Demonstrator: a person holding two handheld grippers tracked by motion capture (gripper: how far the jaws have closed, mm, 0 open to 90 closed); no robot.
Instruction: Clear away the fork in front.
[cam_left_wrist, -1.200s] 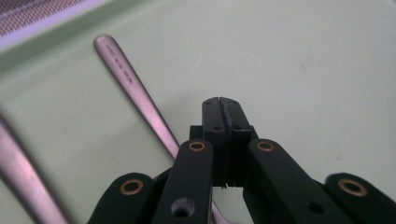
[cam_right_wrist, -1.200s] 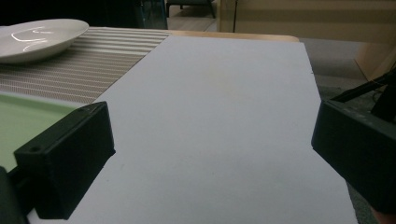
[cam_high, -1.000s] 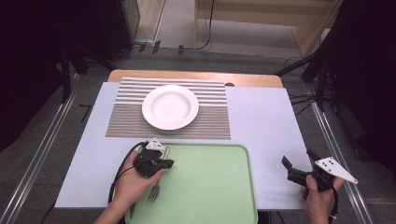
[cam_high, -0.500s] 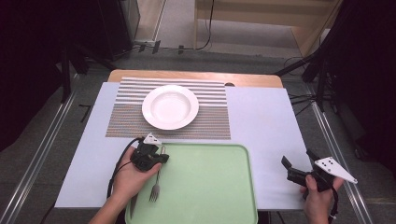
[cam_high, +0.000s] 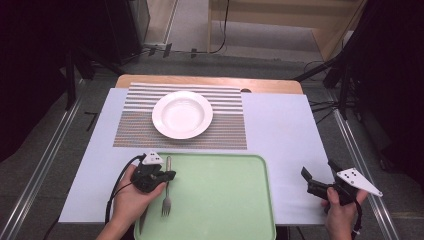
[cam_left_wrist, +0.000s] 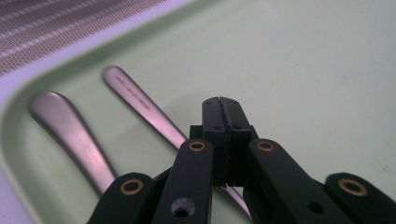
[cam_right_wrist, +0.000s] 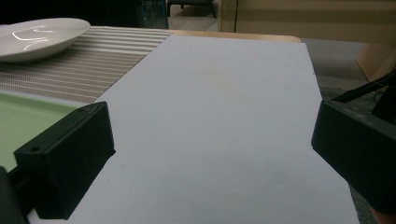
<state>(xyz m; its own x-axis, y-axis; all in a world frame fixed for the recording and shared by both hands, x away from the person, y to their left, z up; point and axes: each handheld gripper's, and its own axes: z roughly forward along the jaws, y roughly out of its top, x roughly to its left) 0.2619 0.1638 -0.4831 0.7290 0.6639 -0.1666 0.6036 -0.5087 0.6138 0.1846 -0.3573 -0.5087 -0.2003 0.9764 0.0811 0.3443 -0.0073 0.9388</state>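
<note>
Seemingly clamped on the fork mid-handle, the left gripper holds stiff, slippery, thin metal; right gripper gapes empty.

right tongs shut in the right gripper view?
No: the right tongs stand wide open, their two black jaws far apart at the picture's sides with bare white table cover between them.

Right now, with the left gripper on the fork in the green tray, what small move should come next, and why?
Probably lift the fork slightly and carry it toward the plate. The left gripper has its jaws shut on the fork's handle, the fork lies low in the tray, and the right gripper waits open beside the tray.
</note>
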